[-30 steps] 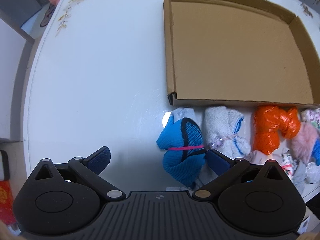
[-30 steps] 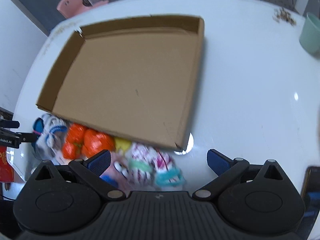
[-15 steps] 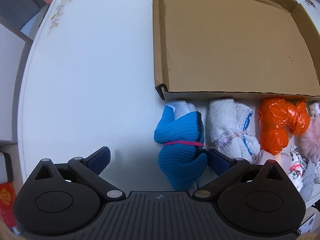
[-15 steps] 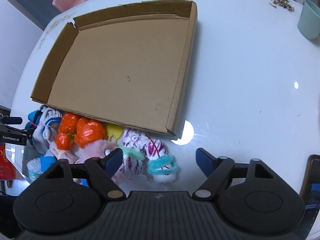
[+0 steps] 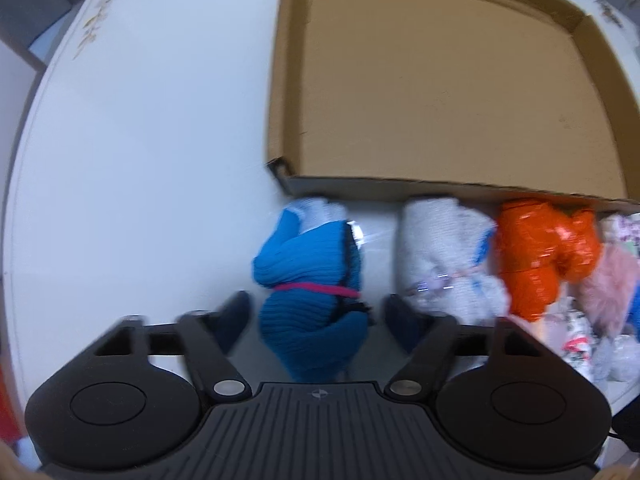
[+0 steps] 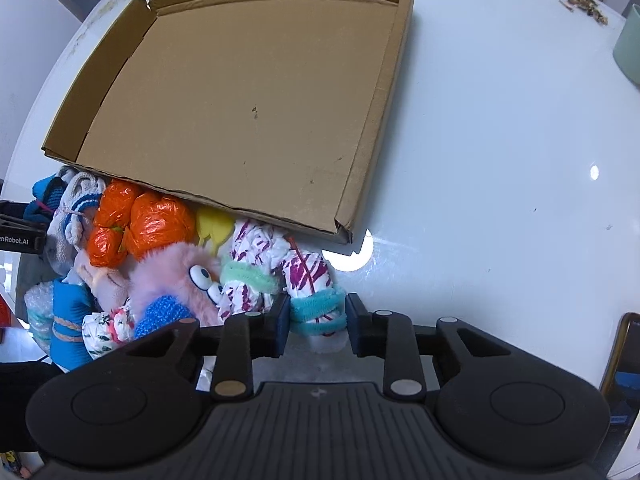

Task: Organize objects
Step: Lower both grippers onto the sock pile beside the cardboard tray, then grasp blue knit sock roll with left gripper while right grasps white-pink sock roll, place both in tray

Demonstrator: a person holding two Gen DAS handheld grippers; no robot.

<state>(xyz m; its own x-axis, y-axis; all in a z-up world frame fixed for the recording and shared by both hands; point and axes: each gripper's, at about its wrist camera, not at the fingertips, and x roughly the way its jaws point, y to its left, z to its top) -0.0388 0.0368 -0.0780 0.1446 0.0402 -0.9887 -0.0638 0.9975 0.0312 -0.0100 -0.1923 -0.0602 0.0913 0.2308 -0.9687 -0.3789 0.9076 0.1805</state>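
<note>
The right gripper (image 6: 317,322) is pressing its 2 pads on the teal-cuffed end of the white and purple rolled sock bundle (image 6: 310,280); its jaws have just been closing. The bundle's long axis is running away from the gripper toward the flat brown cardboard box (image 6: 240,112), just behind it on the white worktop (image 6: 500,140). The left gripper (image 5: 316,316) is half-narrowed around the blue knitted sock roll (image 5: 312,280), jaws just closing, pads seemingly not yet touching.
</note>
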